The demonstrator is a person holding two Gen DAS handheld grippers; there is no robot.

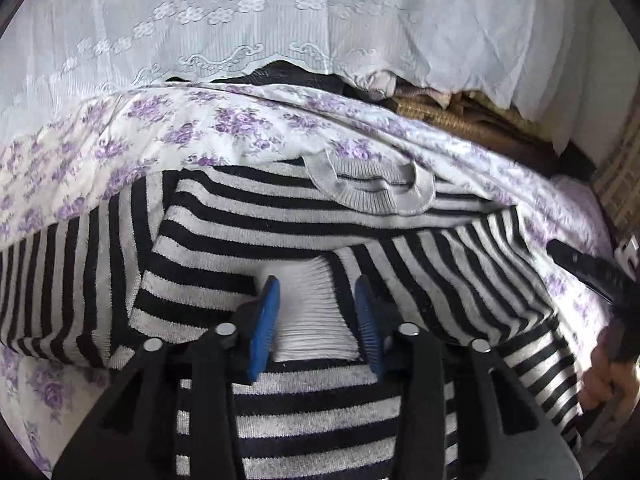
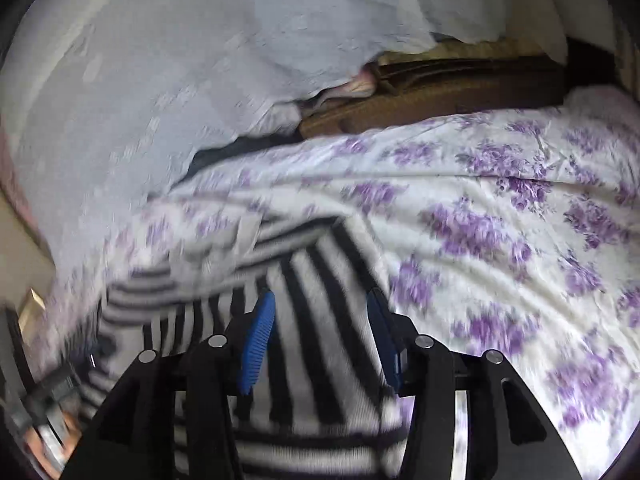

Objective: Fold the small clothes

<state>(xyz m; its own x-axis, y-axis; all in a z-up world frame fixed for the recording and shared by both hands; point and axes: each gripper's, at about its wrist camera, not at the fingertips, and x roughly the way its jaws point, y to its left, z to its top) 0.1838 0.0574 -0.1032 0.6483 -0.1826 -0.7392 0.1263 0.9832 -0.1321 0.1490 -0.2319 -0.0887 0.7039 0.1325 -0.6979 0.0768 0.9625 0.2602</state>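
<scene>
A black-and-white striped sweater (image 1: 256, 216) lies flat on a floral sheet (image 1: 160, 128), with its grey collar (image 1: 372, 188) at the far side. One sleeve is folded in across the body and ends in a white ribbed cuff (image 1: 316, 312). My left gripper (image 1: 318, 320) straddles that cuff with its blue pads apart. The cuff lies flat and unbunched between them. My right gripper (image 2: 320, 336) stands open over the striped cloth (image 2: 312, 312) at the sweater's edge, in a blurred view. It also shows in the left wrist view as the right gripper (image 1: 584, 272), held by a hand (image 1: 604, 376).
A white lace cloth (image 1: 240, 20) hangs behind the bed. Brown woven items (image 1: 460, 116) are wedged beyond the sheet's far edge. Bare floral sheet (image 2: 500, 240) spreads to the right of the sweater. The left gripper and its hand (image 2: 44, 420) show blurred at the lower left.
</scene>
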